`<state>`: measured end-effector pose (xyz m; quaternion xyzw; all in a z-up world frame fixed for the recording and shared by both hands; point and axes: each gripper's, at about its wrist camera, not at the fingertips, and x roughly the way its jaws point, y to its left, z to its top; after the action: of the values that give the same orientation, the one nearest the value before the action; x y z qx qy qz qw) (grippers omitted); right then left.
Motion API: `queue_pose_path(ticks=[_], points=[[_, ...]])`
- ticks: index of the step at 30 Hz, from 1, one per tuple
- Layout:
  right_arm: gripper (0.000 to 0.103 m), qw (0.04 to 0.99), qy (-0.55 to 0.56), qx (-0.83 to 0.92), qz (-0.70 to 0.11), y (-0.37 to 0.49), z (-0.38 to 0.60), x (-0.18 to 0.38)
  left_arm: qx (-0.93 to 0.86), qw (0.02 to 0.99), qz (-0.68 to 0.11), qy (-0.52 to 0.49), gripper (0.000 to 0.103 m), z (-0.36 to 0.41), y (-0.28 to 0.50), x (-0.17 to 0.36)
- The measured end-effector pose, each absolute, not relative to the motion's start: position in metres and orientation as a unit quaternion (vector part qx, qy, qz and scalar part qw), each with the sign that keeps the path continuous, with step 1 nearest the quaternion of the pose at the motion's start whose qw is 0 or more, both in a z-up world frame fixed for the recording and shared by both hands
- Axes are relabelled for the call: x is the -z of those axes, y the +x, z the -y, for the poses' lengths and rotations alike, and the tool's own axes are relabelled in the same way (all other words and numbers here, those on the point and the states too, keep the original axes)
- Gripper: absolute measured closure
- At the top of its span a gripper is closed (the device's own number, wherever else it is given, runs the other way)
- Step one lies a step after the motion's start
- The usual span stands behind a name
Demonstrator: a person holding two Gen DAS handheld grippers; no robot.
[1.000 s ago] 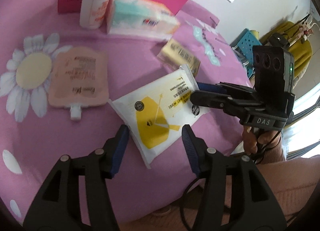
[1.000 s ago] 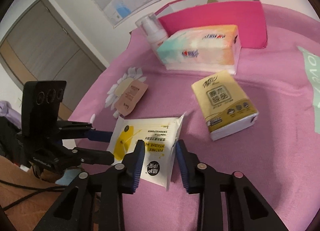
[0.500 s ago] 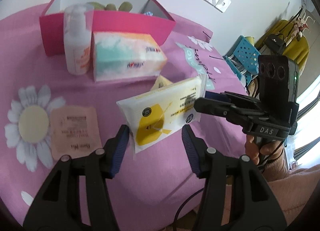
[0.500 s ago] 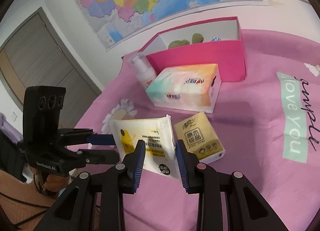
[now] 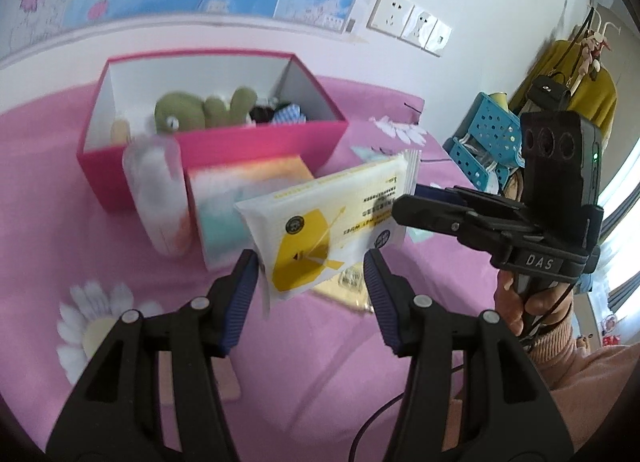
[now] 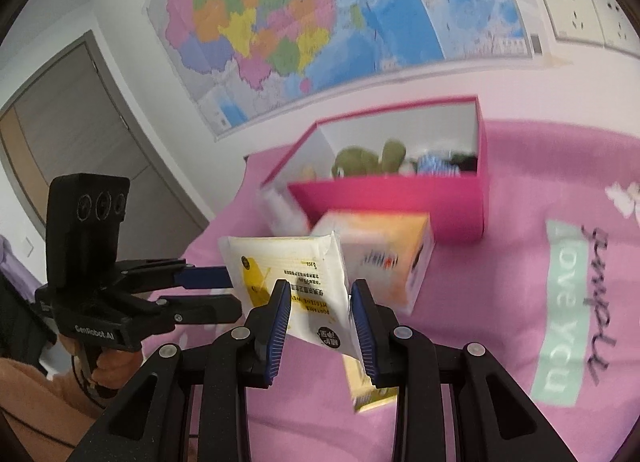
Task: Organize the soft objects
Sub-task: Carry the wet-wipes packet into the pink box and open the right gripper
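Wet-wipes pack [image 6: 298, 282]: one, airborne, 6 o'clock of pink box [image 6: 400, 198]. Right gripper [image 6: 320, 318] and left gripper [image 5: 310, 282] each clamp an end. Risk: uneven pull slips the slick pack loose. Tissue packs: two. Bottle [image 5: 158, 198]: one. Plush frog [image 5: 188, 112]: one, boxed.

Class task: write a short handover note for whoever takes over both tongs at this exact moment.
Left tongs: shut on one end of the wet wipes pack.
Right tongs: shut on the other end of the pack; it is off the pink cloth.
Pink box: open, already holding a green plush toy.
On the cloth: tissue box, yellow tissue pack, white bottle.
Left: probably box the wipes, then the other soft packs.
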<state>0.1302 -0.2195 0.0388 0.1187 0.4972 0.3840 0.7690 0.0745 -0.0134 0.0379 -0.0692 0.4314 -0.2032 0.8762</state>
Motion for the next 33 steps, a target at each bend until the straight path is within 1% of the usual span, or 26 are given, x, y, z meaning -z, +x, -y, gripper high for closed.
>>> queue_pose_path(ticks=[4, 13, 24, 33], points=[[0.071, 0.782, 0.116, -0.38, -0.48, 0.149, 0.218, -0.05, 0.203, 0.881, -0.421, -0.066, 0.047, 0.015, 0.09, -0.05], [0.071, 0.797, 0.119, -0.371, -0.462, 0.191, 0.214, -0.058, 0.189, 0.894, -0.403, -0.047, 0.047, 0.018, 0.125, -0.072], [0.071, 0.8, 0.126, -0.358, -0.465, 0.226, 0.215, -0.049, 0.179, 0.901, -0.393, -0.036, 0.047, 0.024, 0.153, -0.081], [0.071, 0.799, 0.122, -0.351, -0.472, 0.247, 0.211, -0.038, 0.164, 0.899, -0.404, -0.037, 0.047, 0.025, 0.182, -0.077]])
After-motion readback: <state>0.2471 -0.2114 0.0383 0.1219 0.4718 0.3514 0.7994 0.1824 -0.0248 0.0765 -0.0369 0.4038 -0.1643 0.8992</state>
